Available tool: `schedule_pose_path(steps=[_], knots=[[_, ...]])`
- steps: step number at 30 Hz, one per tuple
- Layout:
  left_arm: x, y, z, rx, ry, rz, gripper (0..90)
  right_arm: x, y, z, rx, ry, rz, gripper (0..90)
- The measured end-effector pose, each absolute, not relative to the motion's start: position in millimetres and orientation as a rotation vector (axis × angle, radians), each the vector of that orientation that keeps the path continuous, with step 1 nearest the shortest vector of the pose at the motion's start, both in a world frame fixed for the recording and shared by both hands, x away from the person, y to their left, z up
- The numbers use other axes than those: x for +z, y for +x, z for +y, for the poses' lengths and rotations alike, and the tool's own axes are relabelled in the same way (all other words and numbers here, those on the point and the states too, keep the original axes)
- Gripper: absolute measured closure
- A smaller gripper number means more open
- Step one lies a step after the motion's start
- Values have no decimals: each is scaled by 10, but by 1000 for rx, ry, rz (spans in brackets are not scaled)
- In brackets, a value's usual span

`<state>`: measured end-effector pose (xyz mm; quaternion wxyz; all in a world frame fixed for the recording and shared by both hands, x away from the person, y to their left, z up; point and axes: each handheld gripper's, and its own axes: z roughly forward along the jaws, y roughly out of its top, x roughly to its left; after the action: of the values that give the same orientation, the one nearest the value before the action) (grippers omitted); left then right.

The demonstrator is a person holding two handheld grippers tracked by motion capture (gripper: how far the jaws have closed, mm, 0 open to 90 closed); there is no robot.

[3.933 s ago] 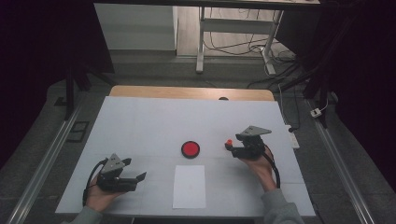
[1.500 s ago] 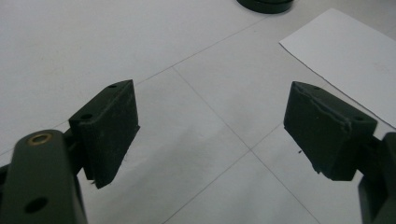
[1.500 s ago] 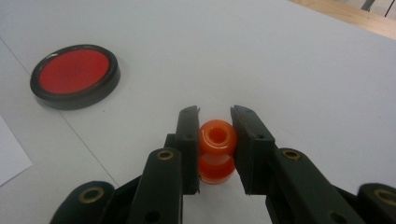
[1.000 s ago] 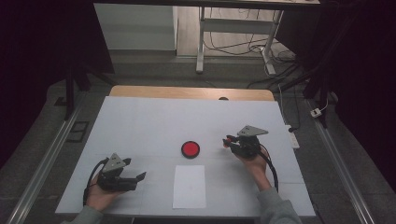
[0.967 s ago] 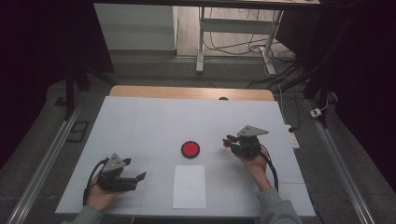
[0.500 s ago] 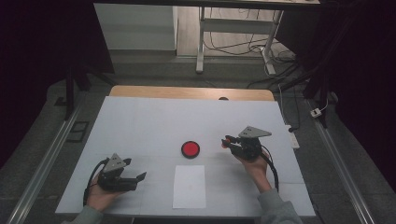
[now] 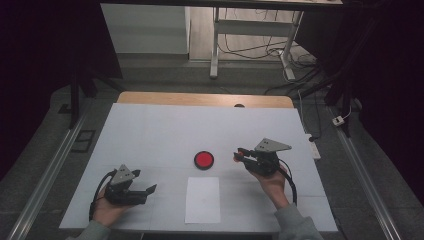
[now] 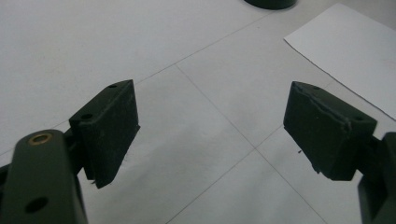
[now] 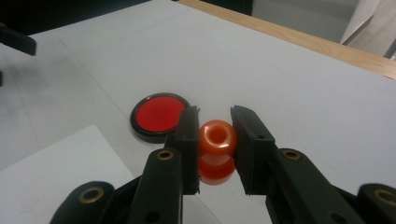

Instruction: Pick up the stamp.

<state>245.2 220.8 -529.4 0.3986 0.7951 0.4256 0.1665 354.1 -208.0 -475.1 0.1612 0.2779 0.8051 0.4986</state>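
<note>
an orange bead with a hole through it is clamped between the jaws of the right tongs, held just above the white surface. just beyond and to the left of it in the right gripper view, a red disc with a black rim is seen lying flat. a white paper sheet lies near the disc. the left tongs are held apart over the bare surface, nothing between them.

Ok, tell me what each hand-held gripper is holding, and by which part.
The right hand-held gripper clamps an orange bead by its rounded sides, hole facing the camera. The left hand-held gripper is open, holding nothing.
</note>
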Motion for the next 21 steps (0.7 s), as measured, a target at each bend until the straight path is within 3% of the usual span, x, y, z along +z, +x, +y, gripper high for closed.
schedule_pose_path(steps=[21], knots=[[-5297,2452,2205,424,2019,1076,186,-4754,3349,-1865,1402,705,2373,716]])
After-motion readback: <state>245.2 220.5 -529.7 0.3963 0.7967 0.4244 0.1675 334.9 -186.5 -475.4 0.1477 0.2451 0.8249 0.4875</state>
